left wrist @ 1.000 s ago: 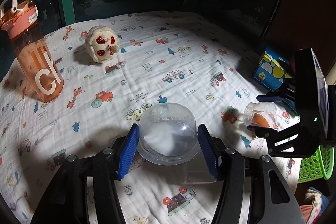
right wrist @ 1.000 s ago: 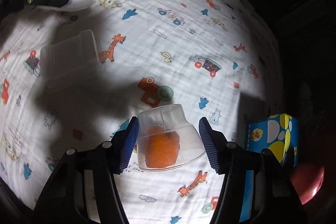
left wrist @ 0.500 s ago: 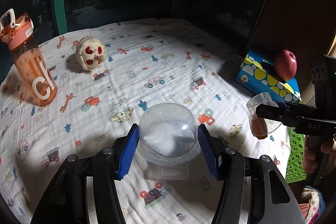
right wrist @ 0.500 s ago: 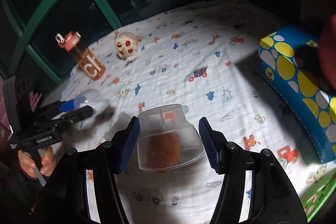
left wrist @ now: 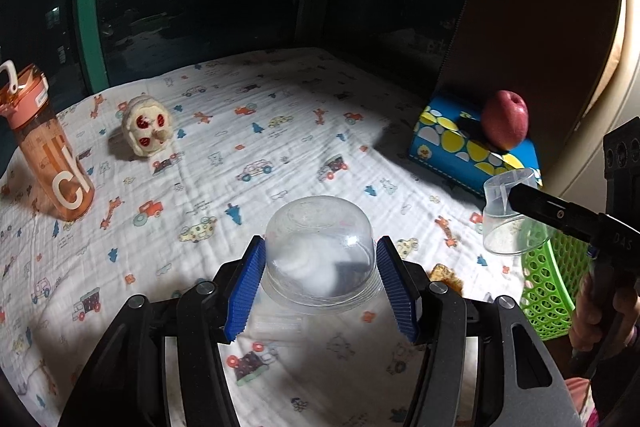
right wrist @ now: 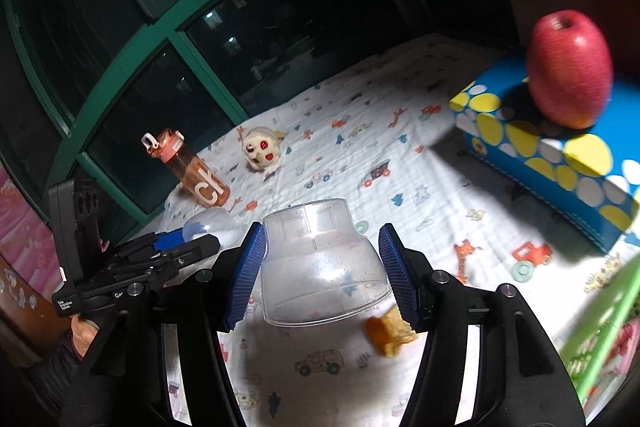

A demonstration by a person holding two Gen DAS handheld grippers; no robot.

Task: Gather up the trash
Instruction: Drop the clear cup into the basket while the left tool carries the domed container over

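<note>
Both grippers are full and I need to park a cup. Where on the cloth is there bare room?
Widest free patch: mid-cloth, between the plush toy and the blue box carrying the apple. The far strip by the window is bare too. Crowded: the near right corner, with the orange scrap beside the green basket, and a clear tray under the left gripper.

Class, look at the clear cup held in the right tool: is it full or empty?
Empty. Nothing fills the clear cup; the orange scrap lies on the cloth beside it.
</note>
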